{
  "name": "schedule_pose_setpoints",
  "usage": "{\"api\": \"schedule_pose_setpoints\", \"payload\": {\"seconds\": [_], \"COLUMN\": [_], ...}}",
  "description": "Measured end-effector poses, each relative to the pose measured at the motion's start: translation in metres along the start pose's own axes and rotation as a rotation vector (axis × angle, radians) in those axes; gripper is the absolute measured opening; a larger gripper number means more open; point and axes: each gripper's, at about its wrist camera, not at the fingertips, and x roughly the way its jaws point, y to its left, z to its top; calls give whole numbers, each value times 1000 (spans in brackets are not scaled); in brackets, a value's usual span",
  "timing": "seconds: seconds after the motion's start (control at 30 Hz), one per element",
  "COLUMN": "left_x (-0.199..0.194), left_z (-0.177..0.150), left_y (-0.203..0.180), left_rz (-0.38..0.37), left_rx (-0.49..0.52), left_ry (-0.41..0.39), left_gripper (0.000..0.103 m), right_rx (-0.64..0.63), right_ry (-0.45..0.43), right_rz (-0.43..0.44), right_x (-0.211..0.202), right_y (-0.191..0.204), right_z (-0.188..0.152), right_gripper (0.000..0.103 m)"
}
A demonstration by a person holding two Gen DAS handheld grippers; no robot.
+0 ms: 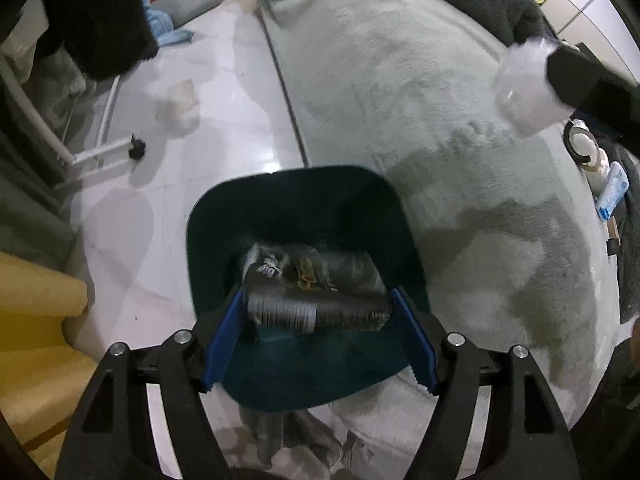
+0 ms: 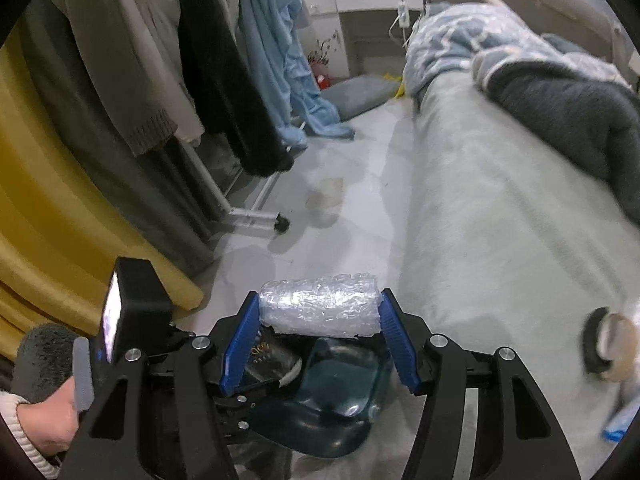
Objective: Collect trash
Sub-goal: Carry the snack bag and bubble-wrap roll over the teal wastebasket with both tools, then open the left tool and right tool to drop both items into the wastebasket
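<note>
Crinkled dark wrapper point(image 1: 316, 300) clamped in left tool point(image 1: 318, 336), bubbly plastic roll point(image 2: 320, 306) clamped in right tool point(image 2: 318, 340)

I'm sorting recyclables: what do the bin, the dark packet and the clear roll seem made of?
Bin: likely hard plastic, dark teal, smooth with a slight sheen.
Packet: probably crinkled plastic film, black with printed text.
Roll: looks like clear bubble wrap or crumpled film, bumpy and glinting.
</note>
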Motion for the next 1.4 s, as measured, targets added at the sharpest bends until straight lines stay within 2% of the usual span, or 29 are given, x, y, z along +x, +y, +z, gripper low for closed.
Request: {"api": "schedule_pose_setpoints", "payload": {"seconds": [0.27, 0.53, 0.77, 1.0, 1.17, 1.23, 1.4], "left_x": [-16, -52, -85, -99, -125, -132, -141], "left_z": [-4, 1, 5, 9, 11, 14, 19], "left_y": [18, 30, 32, 25, 17, 15, 1], "left_rz": [-7, 70, 185, 182, 183, 189, 143], "left_rx": [-42, -45, -34, 3, -1, -5, 21], "left_ry": [-21, -188, -344, -412, -526, -551, -574], "left_gripper": [90, 92, 93, 93, 97, 98, 98], "right_rx": [-3, -18, -35, -35, -42, -54, -75], "right_ry": [75, 178, 195, 219, 228, 226, 186], "right_rz": [5, -22, -25, -19, -24, -22, -23], "right_x": [31, 72, 81, 89, 91, 89, 71], "right_y": [4, -1, 3, 5, 7, 9, 13], "right_z": [-10, -38, -42, -48, -52, -54, -53], "right_gripper": [61, 61, 61, 61, 75, 81, 90]}}
